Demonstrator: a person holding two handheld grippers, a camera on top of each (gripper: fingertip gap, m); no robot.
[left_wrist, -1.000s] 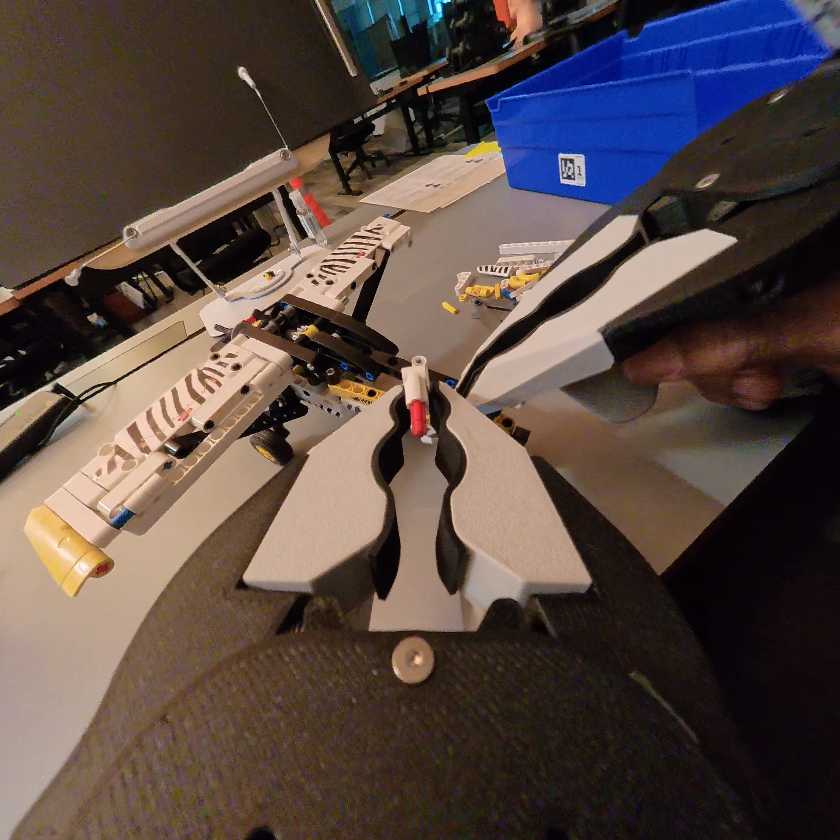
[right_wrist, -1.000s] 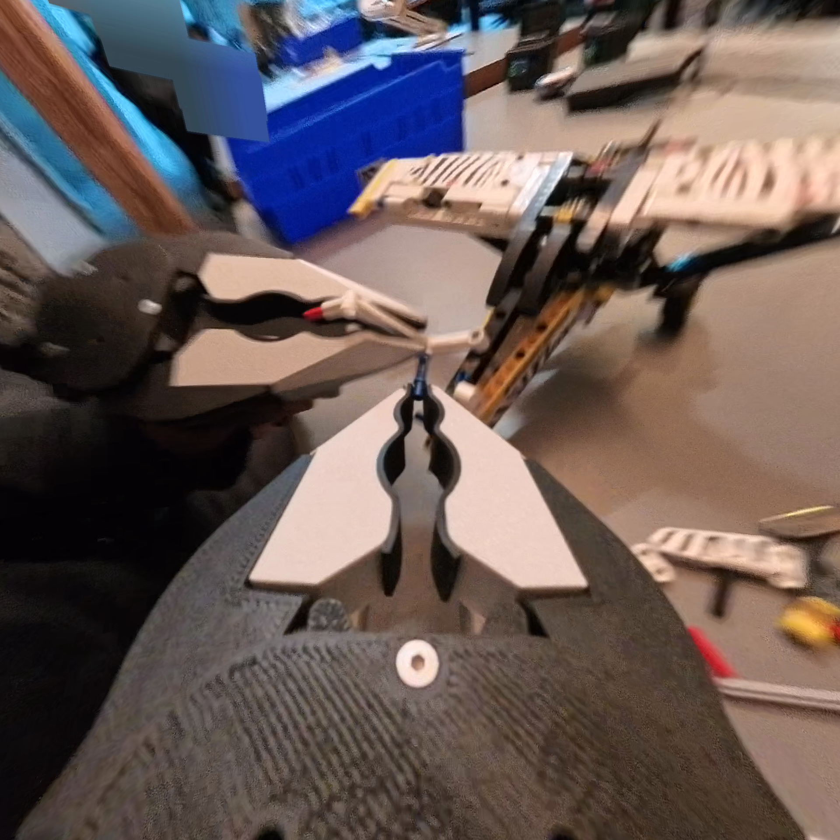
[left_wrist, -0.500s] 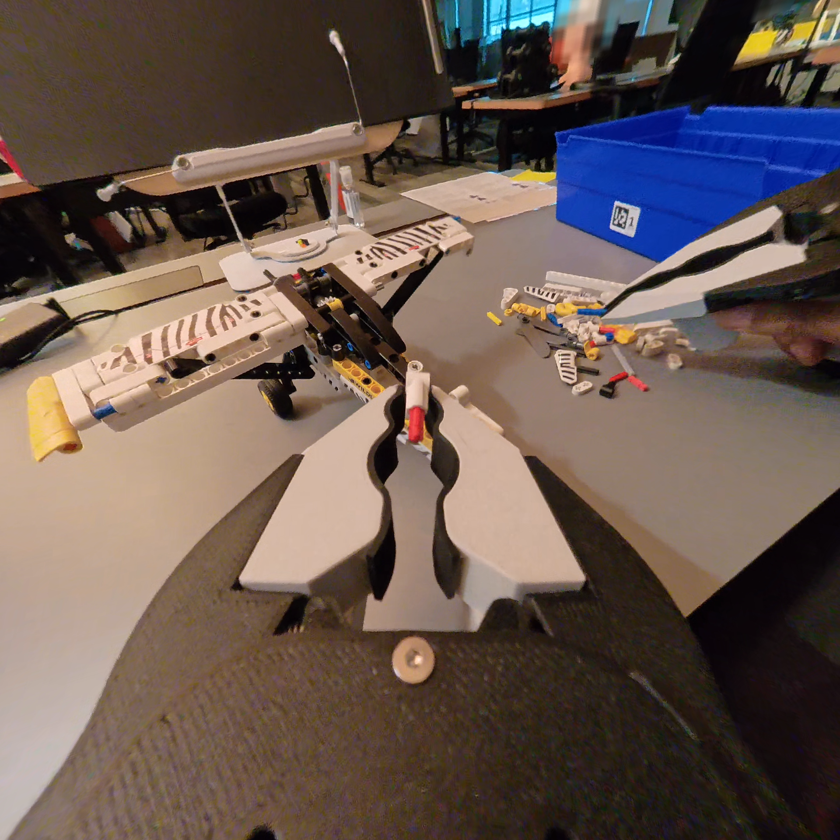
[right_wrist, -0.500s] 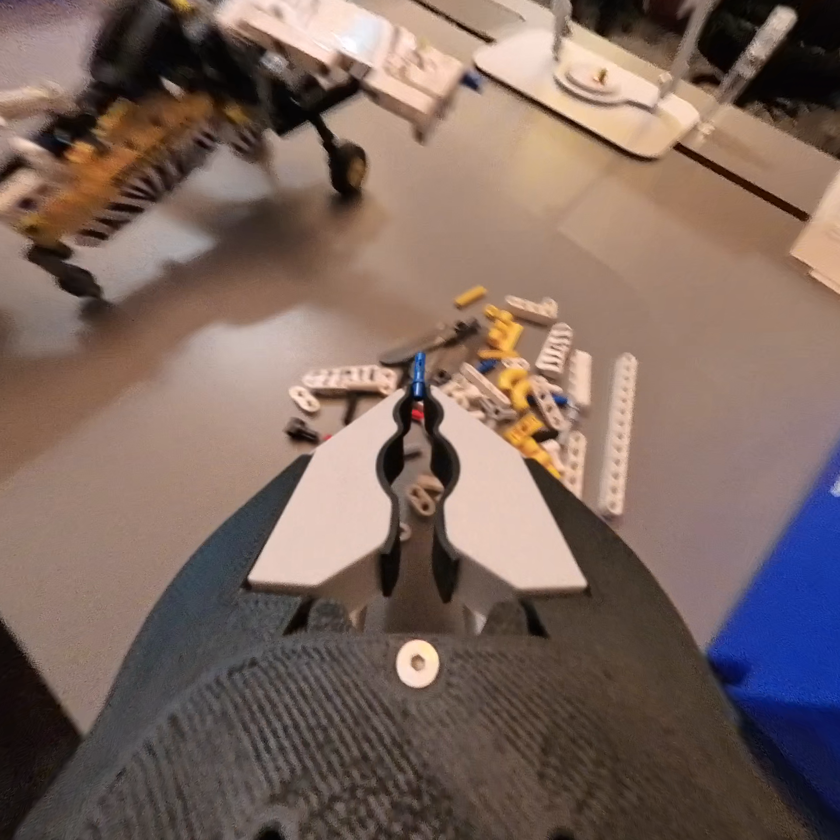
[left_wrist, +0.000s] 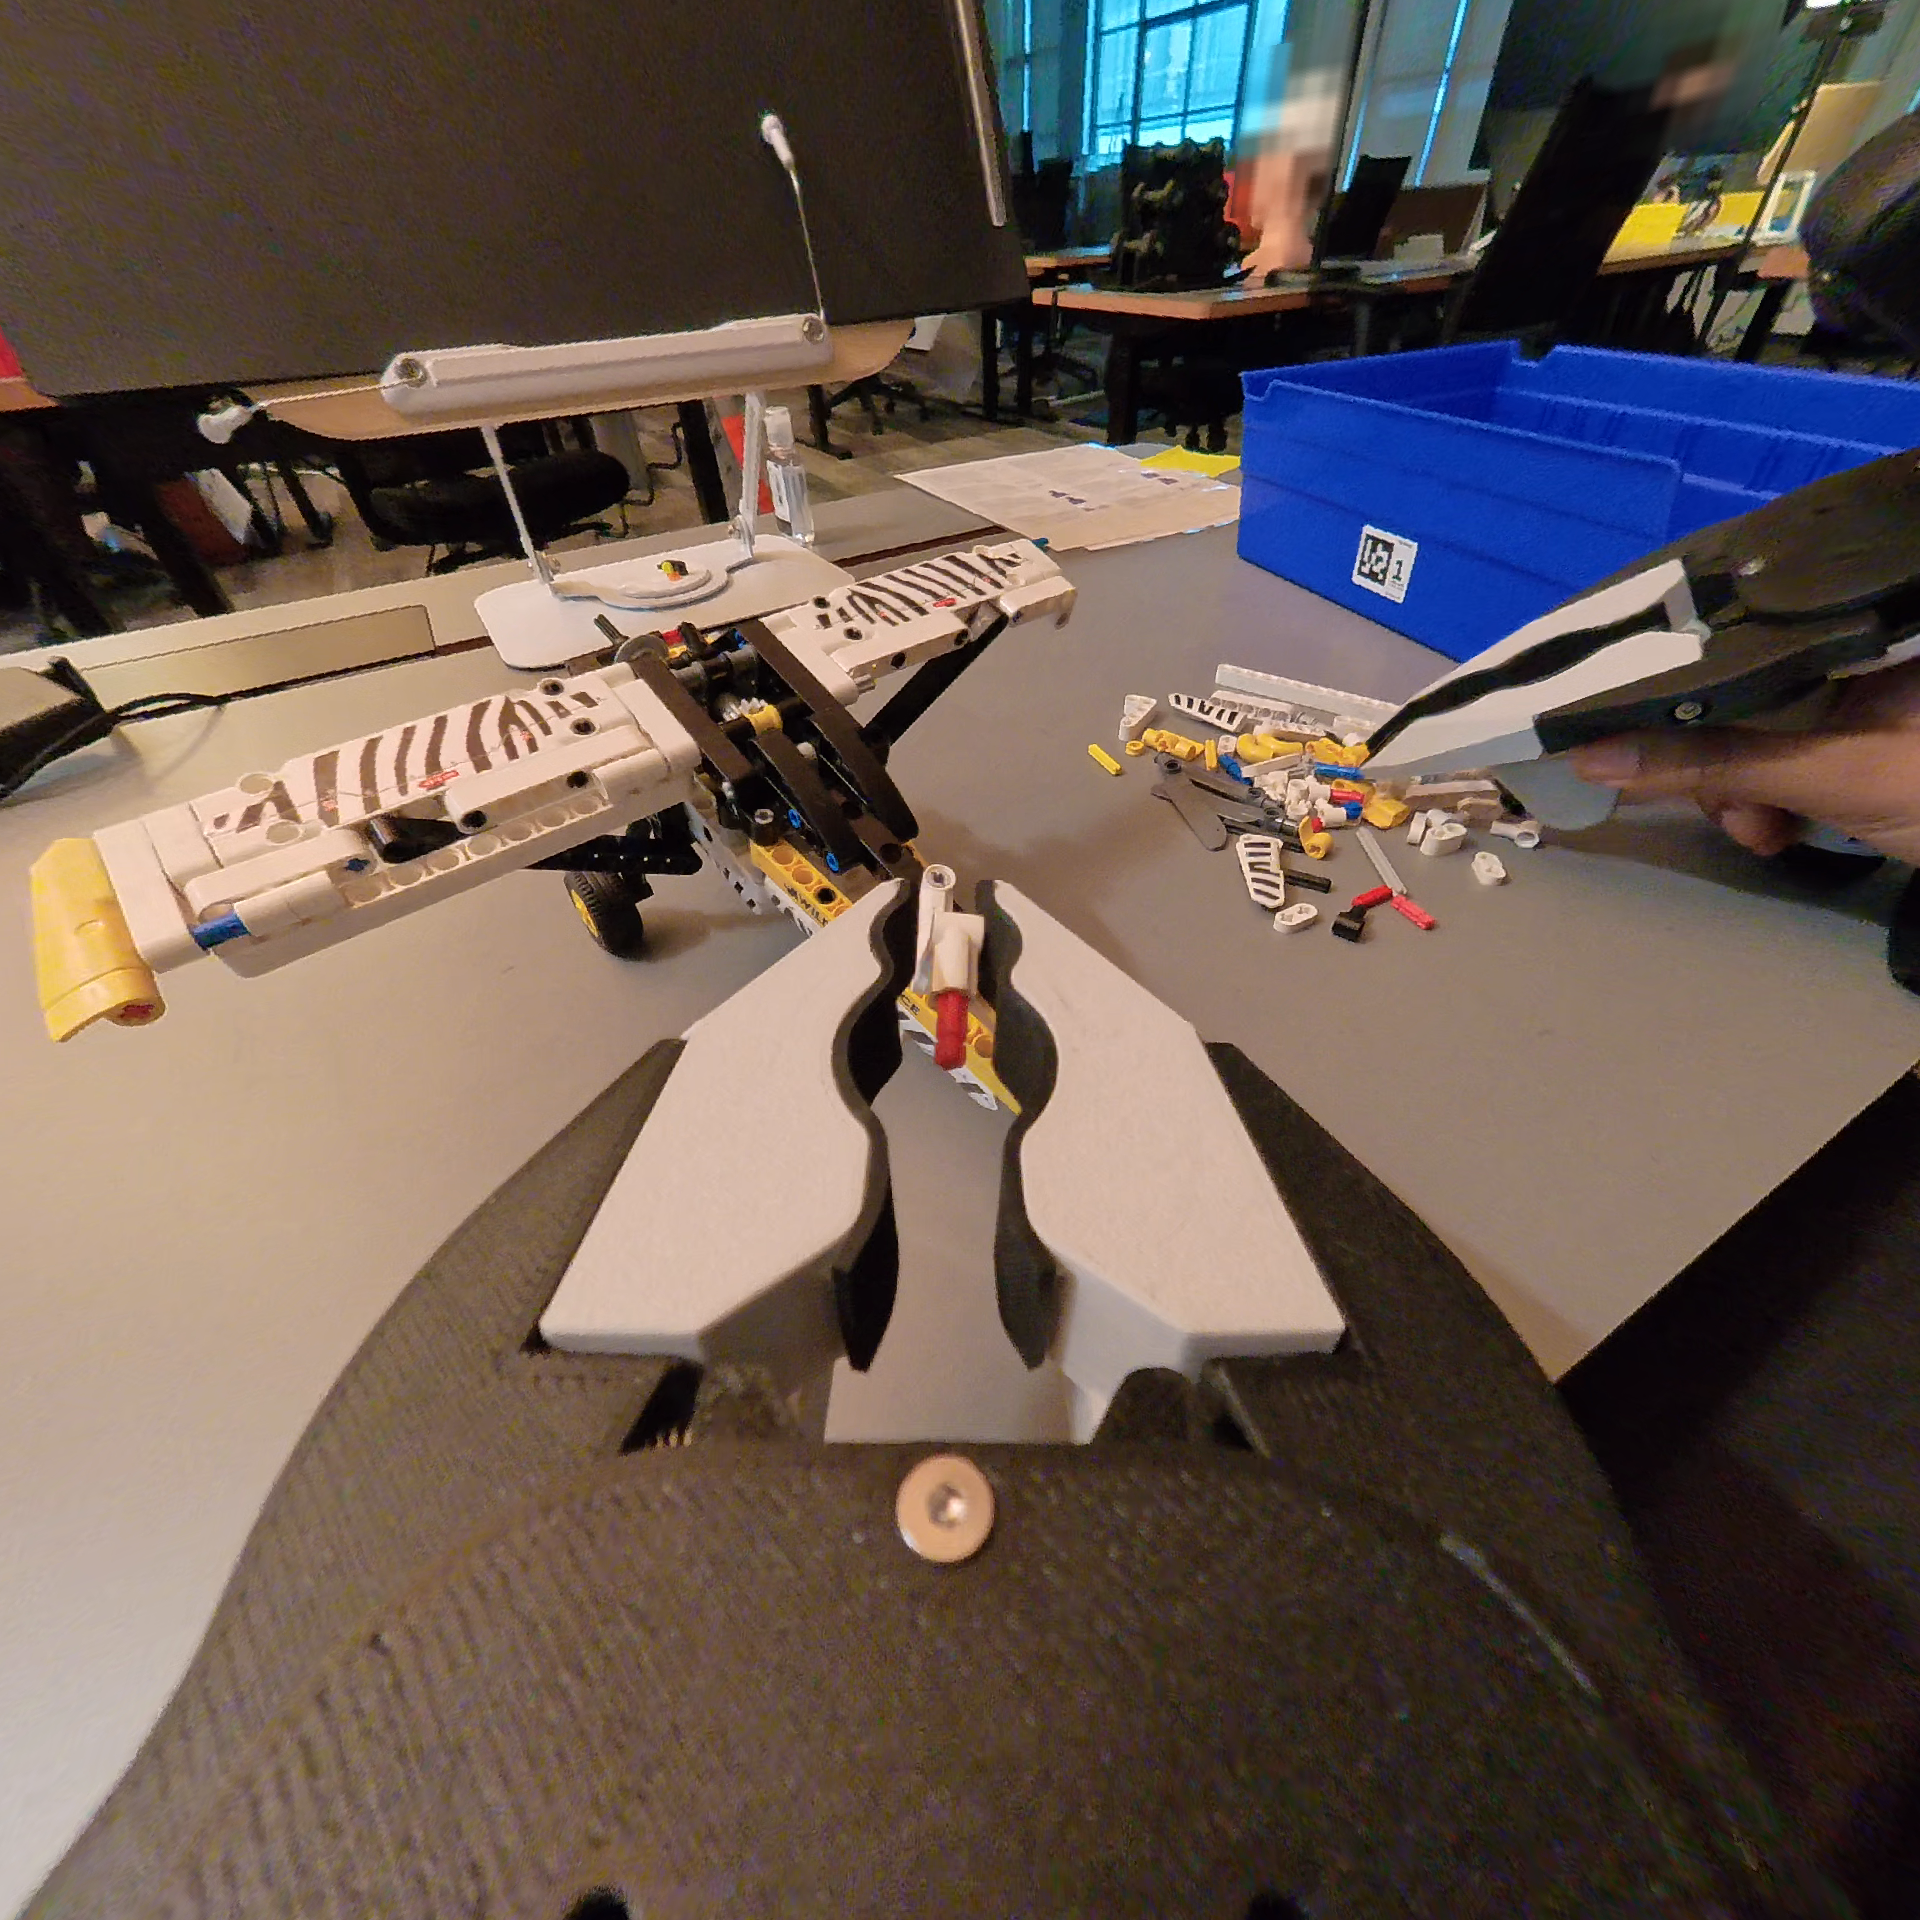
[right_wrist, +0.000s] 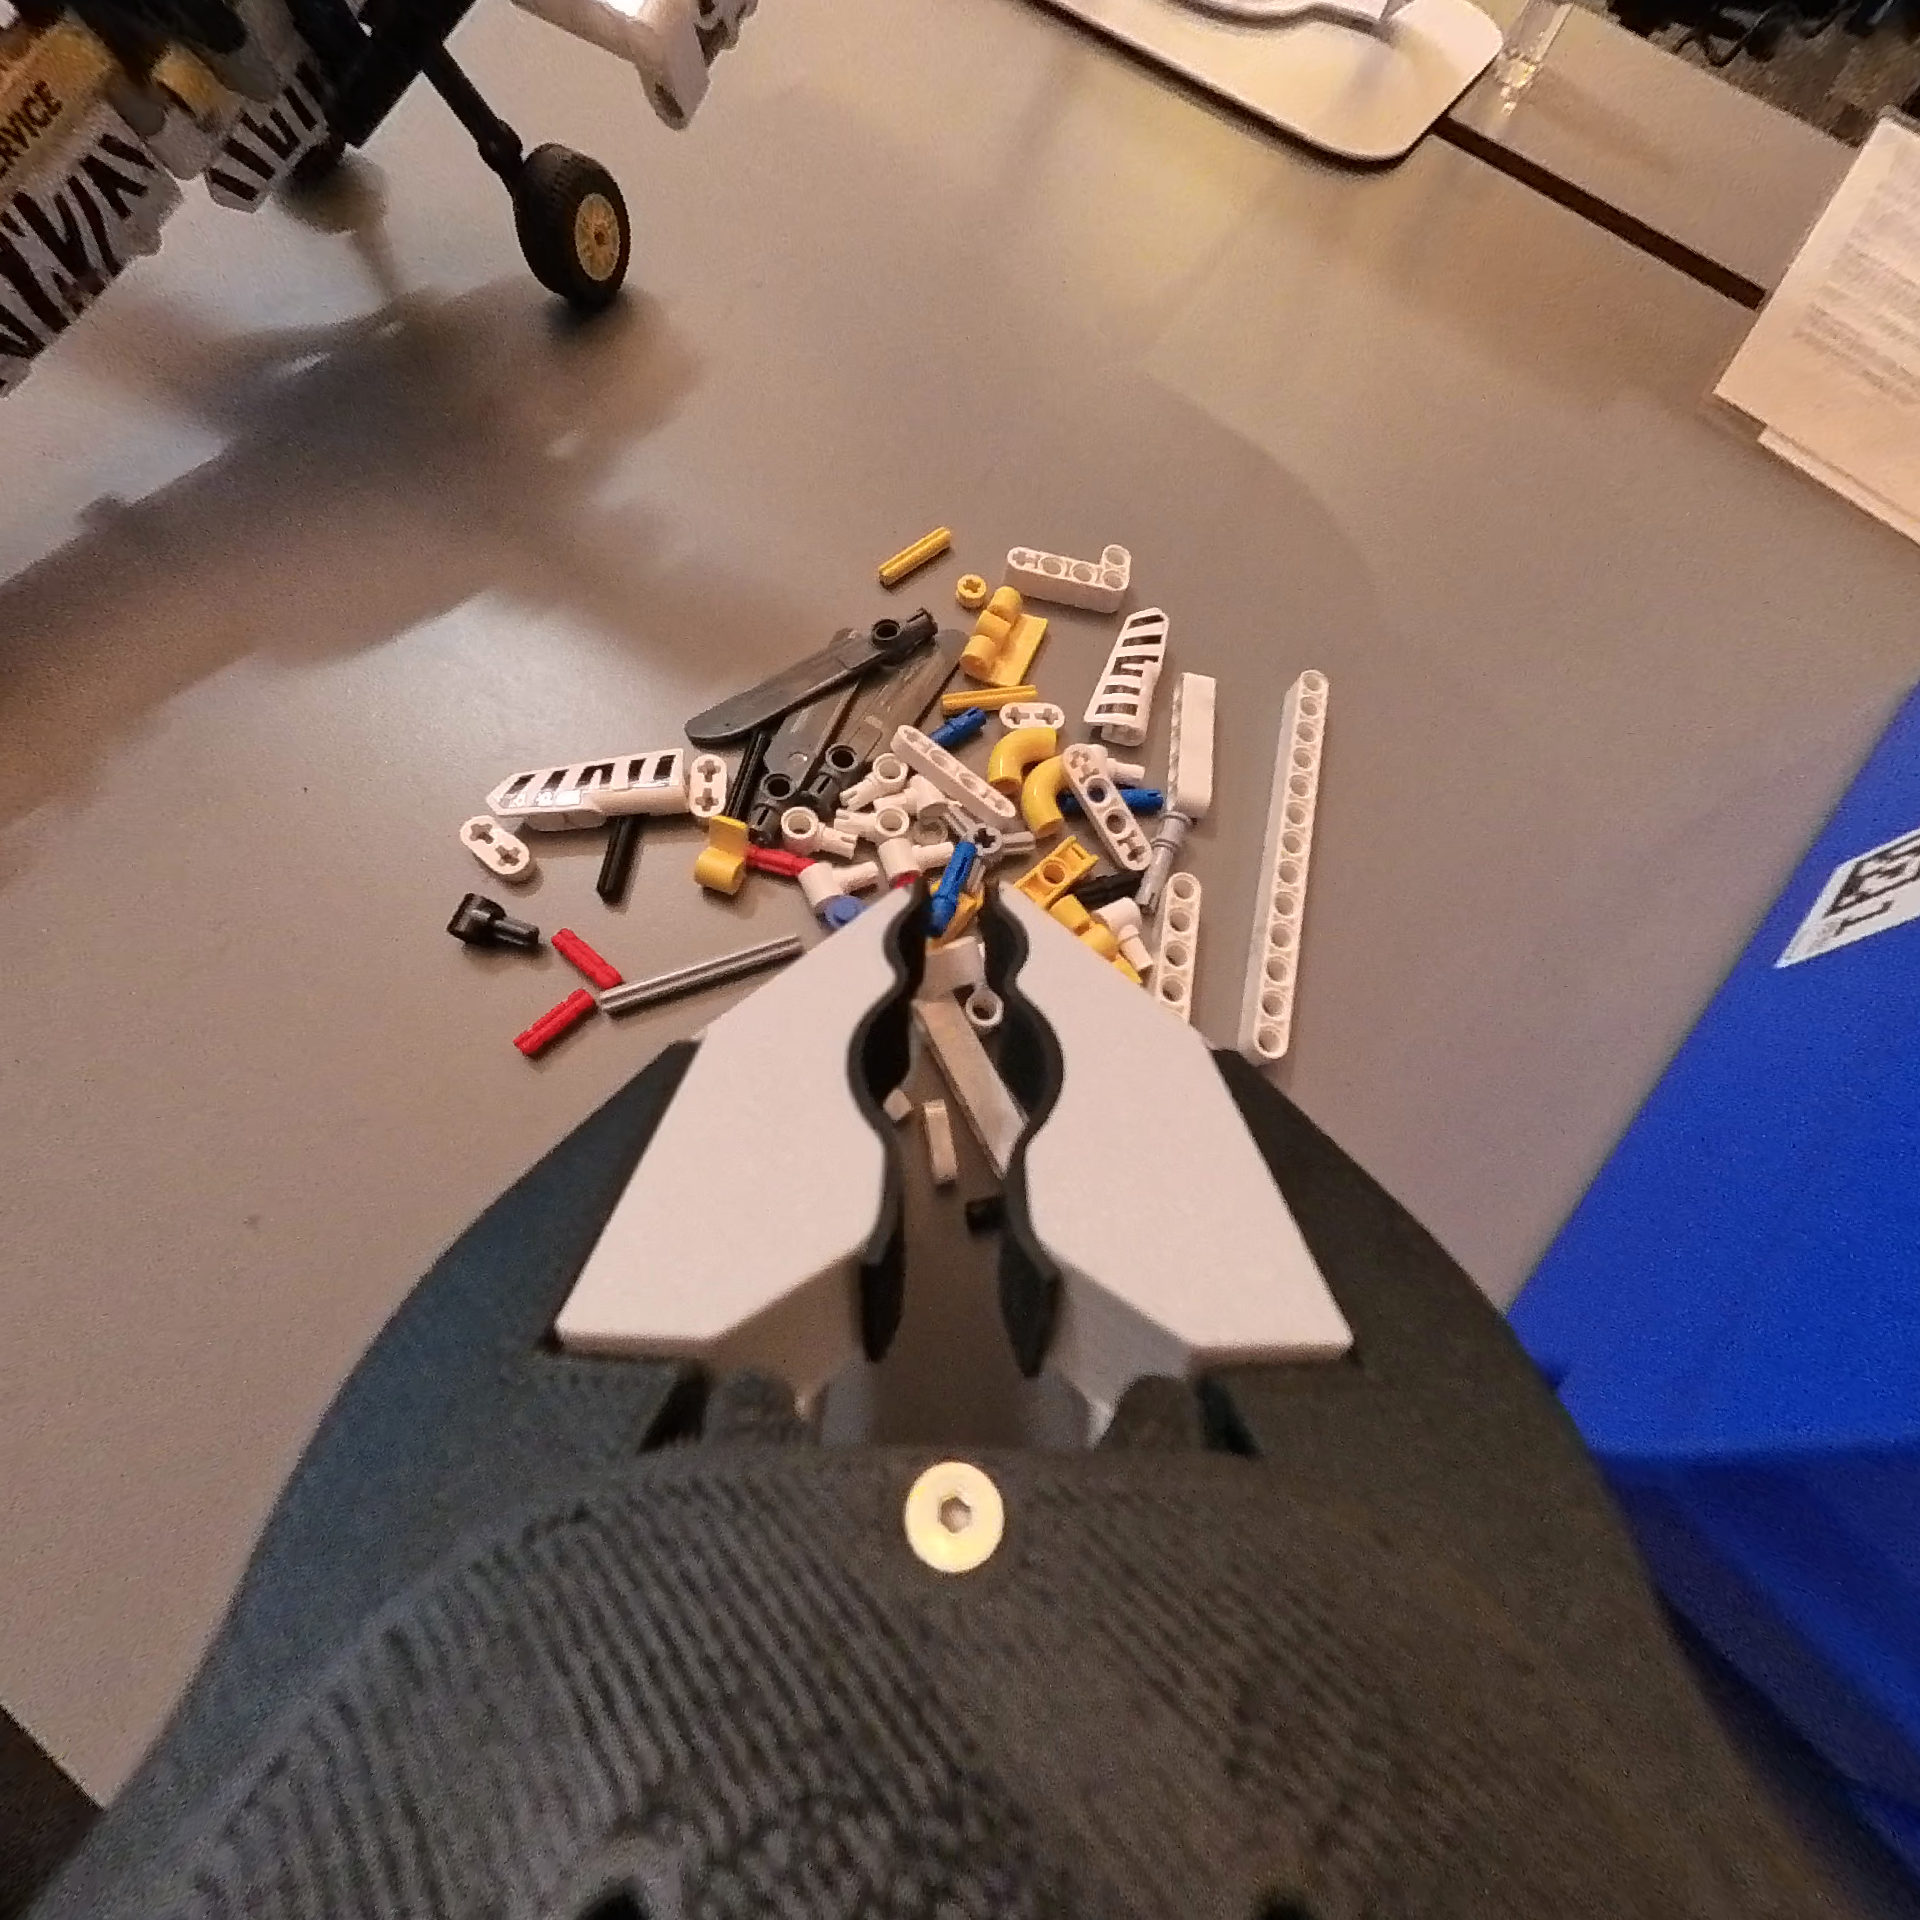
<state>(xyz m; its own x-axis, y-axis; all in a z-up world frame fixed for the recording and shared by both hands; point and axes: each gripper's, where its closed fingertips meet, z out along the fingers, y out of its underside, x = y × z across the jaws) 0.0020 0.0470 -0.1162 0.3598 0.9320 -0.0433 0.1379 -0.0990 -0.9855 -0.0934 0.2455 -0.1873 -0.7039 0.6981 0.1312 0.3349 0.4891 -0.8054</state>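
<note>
**Small parts at both sets of jaws, loose pile below**

Our left gripper (left_wrist: 940, 914) has its jaws clamped on a white connector with a red pin (left_wrist: 948, 951), just in front of the zebra-striped plane model (left_wrist: 582, 748). A weak pinch could let it twist or drop onto the bench (left_wrist: 312, 1143).

Our right gripper (right_wrist: 956, 909) hangs over the parts pile (right_wrist: 935, 769), right of the model; a blue pin (right_wrist: 954, 883) sits between its jaws, but we cannot tell whether they press it. It could fall and scatter the pile.

Right of the pile stands a blue bin (left_wrist: 1558, 468); its contents are hidden.
</note>
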